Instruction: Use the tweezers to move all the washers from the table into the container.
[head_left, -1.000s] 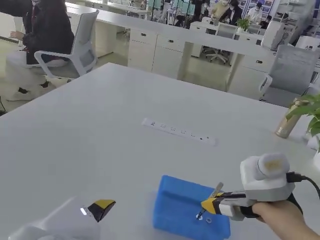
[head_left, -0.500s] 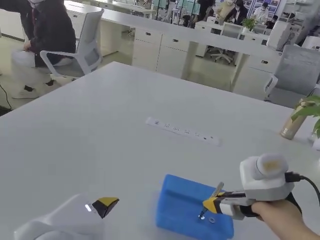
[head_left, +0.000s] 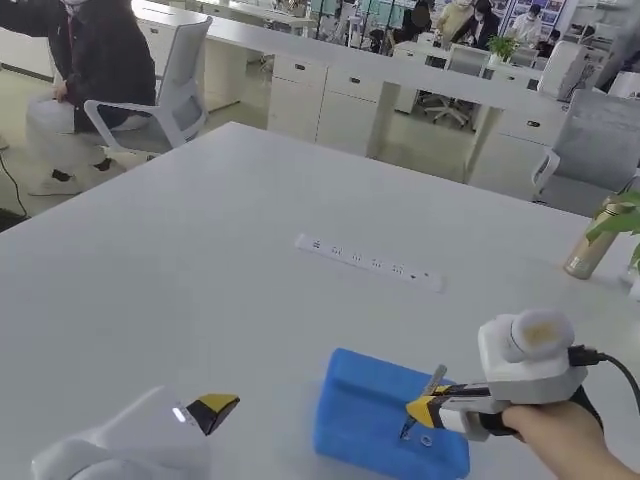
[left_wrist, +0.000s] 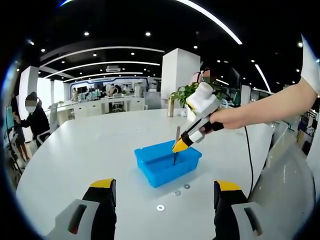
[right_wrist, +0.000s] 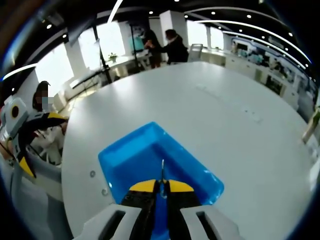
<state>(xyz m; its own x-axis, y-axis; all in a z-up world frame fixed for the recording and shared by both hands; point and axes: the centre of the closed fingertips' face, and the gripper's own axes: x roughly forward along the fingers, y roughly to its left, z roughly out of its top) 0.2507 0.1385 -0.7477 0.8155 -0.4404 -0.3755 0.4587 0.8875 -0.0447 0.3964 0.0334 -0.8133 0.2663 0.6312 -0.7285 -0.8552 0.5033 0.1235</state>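
The white table (head_left: 250, 250) spread wide beyond both pairs of jaws. The blue container (left_wrist: 165, 165) sat on it, straight ahead of the left gripper's jaws and directly beneath the right gripper's jaws; in the right gripper view its open basin (right_wrist: 135, 160) lay just past those jaw tips.

The left gripper (left_wrist: 164, 185) hung low over the table with its jaws wide apart and nothing between them. The right gripper (left_wrist: 180, 146), held in a hand (left_wrist: 227, 117), hovered above the container, its jaws closed tight on the tweezers (left_wrist: 176, 145). A white power strip (head_left: 368, 263) lay well beyond both sets of jaws.

The tweezers stuck out past the right jaws, with the thin tip (right_wrist: 162, 172) pointing down inside the container. I could not tell whether the tip held anything.

Three washers (left_wrist: 160, 207) rested on the table in front of the open left jaws, between them and the near wall of the container.
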